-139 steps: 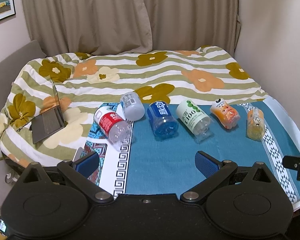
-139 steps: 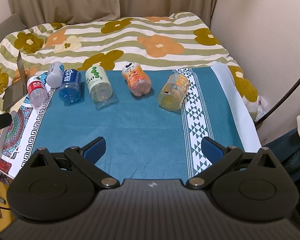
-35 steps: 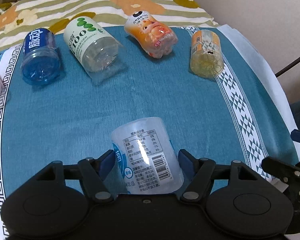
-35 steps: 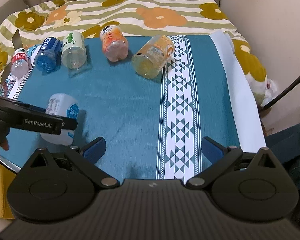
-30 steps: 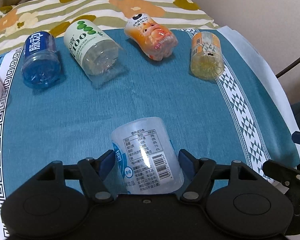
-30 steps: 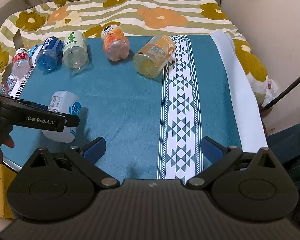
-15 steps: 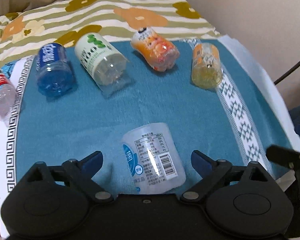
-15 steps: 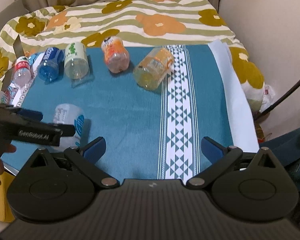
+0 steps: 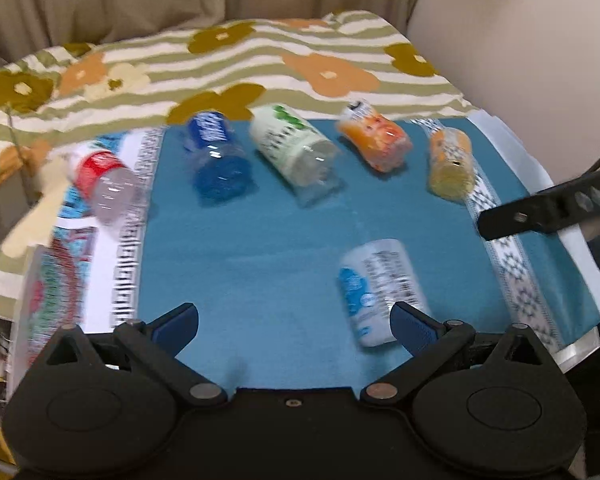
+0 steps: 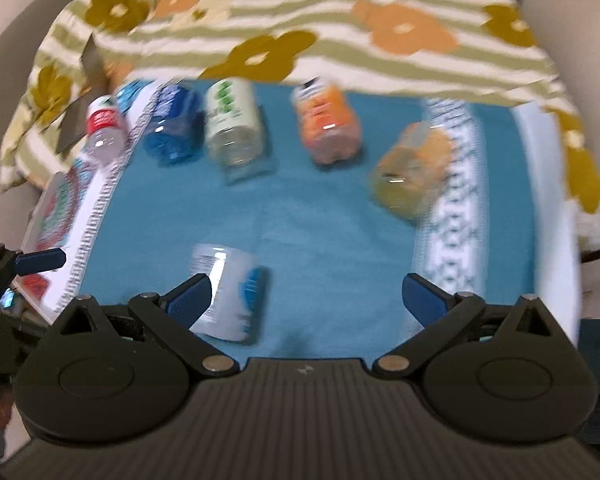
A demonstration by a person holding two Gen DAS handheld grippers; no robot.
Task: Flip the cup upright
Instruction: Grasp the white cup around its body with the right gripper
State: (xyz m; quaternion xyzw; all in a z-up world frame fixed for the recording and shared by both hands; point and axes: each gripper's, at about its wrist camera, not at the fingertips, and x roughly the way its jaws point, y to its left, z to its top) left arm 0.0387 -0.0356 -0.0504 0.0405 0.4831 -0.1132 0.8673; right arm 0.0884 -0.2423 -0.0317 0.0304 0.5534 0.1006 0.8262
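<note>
Cup (image 9: 380, 288) stands upright on blue cloth (image 9: 260, 248). Left hand-held gripper (image 9: 294, 326) and right hand-held gripper (image 10: 306, 294) both wide open, empty.

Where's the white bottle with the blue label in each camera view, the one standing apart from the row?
Left wrist: white bottle, lower right, by the right fingertip.
Right wrist: it sits lower left, behind the left fingertip.
Shared landmark: orange bottle in the far row.
</note>
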